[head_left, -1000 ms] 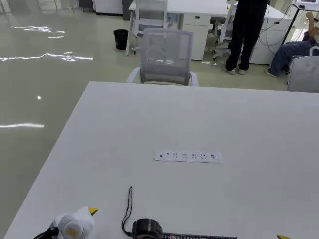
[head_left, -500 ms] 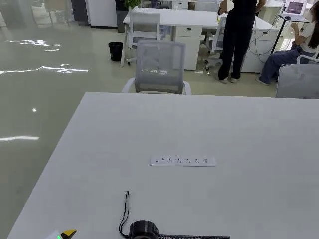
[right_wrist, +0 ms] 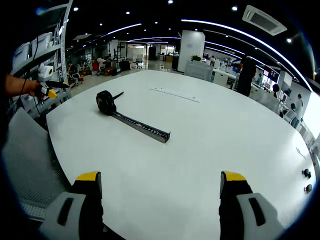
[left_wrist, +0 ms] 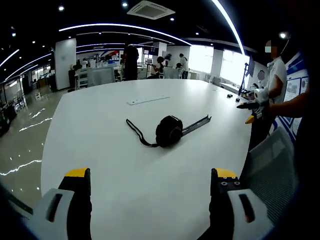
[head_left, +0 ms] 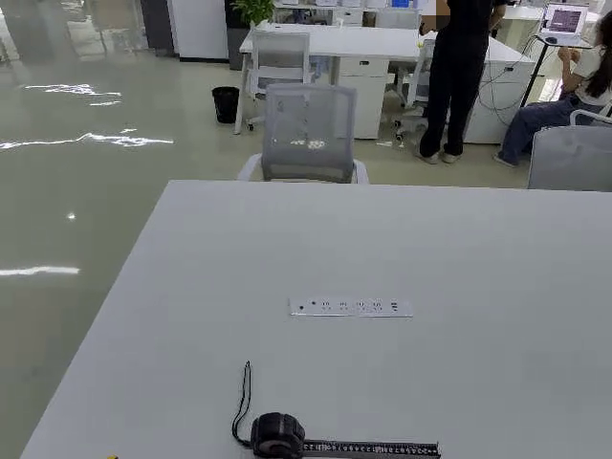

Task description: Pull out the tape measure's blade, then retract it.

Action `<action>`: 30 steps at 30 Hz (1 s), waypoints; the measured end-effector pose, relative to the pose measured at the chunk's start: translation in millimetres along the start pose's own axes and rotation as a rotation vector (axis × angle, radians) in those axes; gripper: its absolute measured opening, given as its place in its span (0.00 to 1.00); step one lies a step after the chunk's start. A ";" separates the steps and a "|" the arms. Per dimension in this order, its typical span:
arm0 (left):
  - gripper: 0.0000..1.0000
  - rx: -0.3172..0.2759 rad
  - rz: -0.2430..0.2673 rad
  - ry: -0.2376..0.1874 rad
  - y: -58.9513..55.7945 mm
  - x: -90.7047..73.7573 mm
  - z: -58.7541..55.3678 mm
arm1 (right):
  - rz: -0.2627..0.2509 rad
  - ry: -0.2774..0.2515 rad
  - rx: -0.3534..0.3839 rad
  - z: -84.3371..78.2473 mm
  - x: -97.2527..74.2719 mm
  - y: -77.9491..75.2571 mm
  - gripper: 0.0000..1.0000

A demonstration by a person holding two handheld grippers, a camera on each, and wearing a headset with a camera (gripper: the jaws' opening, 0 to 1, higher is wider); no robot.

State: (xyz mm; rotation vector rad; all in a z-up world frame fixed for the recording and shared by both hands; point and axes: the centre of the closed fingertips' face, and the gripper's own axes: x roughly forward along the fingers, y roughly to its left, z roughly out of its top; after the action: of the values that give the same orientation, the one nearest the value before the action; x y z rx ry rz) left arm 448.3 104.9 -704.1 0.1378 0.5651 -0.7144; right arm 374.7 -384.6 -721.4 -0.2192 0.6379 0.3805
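Tape measure [head_left: 278,435]: lay on the white table [head_left: 478,249], on the wearer's side of the power strip [head_left: 351,307] and a little left of the strip's left end; black round case, held by neither tool.
Wrist strap [head_left: 245,397]: black loop, trailed from the case's left side up toward the power strip, stopped well short of it.
Blade [head_left: 378,448]: drawn out and flat on the table, ran rightward from the case, roughly parallel to the power strip, tip about level with the strip's right end.
Left gripper [left_wrist: 151,173]: held off the table's near edge, pointed at the case, well apart from it; yellow-tipped jaws spread wide, nothing between them.
Right gripper [right_wrist: 160,176]: likewise back from the table, faced the blade's free end with the power strip beyond; jaws wide apart, gripped nothing.
Waste bin [head_left: 226,103]: black, on the floor far beyond the power strip, to the left.
Office chair [head_left: 308,134]: grey mesh back, at the table's far edge, straight past the power strip.
Standing person [head_left: 459,67]: dark clothes, beyond the strip to the right, beside a white desk.
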 end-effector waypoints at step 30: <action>0.99 -0.019 0.046 -0.012 -16.1 -26.2 -11.6 | -0.013 -0.021 0.063 -14.7 -26.4 8.7 1.00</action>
State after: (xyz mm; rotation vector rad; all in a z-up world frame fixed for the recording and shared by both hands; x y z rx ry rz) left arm 416.5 111.6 -698.7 0.1279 0.5552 -0.6644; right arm 343.8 -388.7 -717.4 -0.1595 0.6260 0.3491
